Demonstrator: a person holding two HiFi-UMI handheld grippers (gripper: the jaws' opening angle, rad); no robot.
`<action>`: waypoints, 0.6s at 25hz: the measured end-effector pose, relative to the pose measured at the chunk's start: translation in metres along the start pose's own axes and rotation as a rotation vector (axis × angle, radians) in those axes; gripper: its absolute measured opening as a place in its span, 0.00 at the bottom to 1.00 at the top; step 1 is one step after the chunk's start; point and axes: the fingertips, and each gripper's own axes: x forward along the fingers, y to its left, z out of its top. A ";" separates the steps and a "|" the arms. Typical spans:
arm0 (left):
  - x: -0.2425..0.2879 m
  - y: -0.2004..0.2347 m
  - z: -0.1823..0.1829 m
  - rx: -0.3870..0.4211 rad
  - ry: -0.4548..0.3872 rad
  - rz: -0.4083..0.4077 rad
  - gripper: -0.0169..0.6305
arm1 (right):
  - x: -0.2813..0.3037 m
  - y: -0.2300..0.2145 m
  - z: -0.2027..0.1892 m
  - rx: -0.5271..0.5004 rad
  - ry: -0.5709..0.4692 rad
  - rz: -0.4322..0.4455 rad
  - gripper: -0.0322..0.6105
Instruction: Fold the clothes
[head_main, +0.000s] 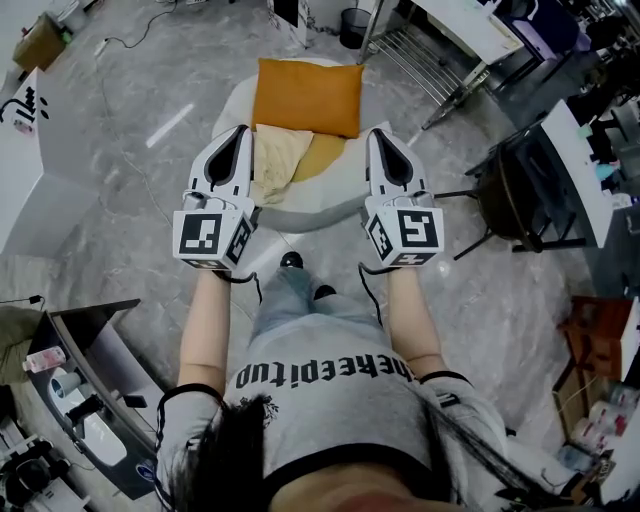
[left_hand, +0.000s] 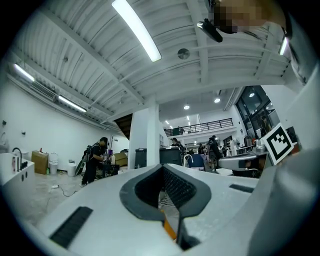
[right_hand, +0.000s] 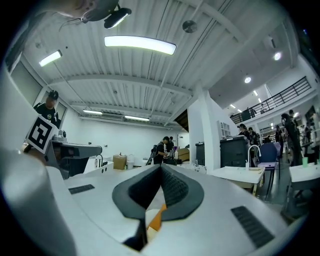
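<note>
An orange folded cloth (head_main: 308, 95) lies at the far side of a round white table (head_main: 300, 215). A cream cloth (head_main: 278, 160) lies in front of it, partly over a mustard-coloured piece (head_main: 322, 155). My left gripper (head_main: 241, 132) is held up in the air over the table's left side, pointing forward, jaws together and nothing between them. My right gripper (head_main: 376, 135) hovers the same way over the right side, also shut and empty. The left gripper view shows the closed jaw tips (left_hand: 161, 168) against the room. In the right gripper view the tips (right_hand: 161, 167) meet too.
A black chair (head_main: 520, 190) stands right of the table and a metal rack (head_main: 420, 60) behind it. A desk with bottles (head_main: 80, 390) is at the near left. My feet (head_main: 292, 262) are at the table's near edge. Distant people (left_hand: 95, 160) and a white pillar (left_hand: 147, 140) stand ahead.
</note>
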 end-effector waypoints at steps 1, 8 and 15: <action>-0.002 -0.002 0.002 0.001 -0.003 0.001 0.03 | -0.003 0.000 0.001 0.001 -0.001 -0.002 0.05; -0.013 -0.019 0.011 0.007 -0.026 -0.002 0.03 | -0.022 -0.005 0.009 0.000 -0.017 -0.011 0.05; -0.020 -0.031 0.015 0.010 -0.029 0.017 0.03 | -0.034 -0.007 0.010 0.008 -0.024 -0.005 0.05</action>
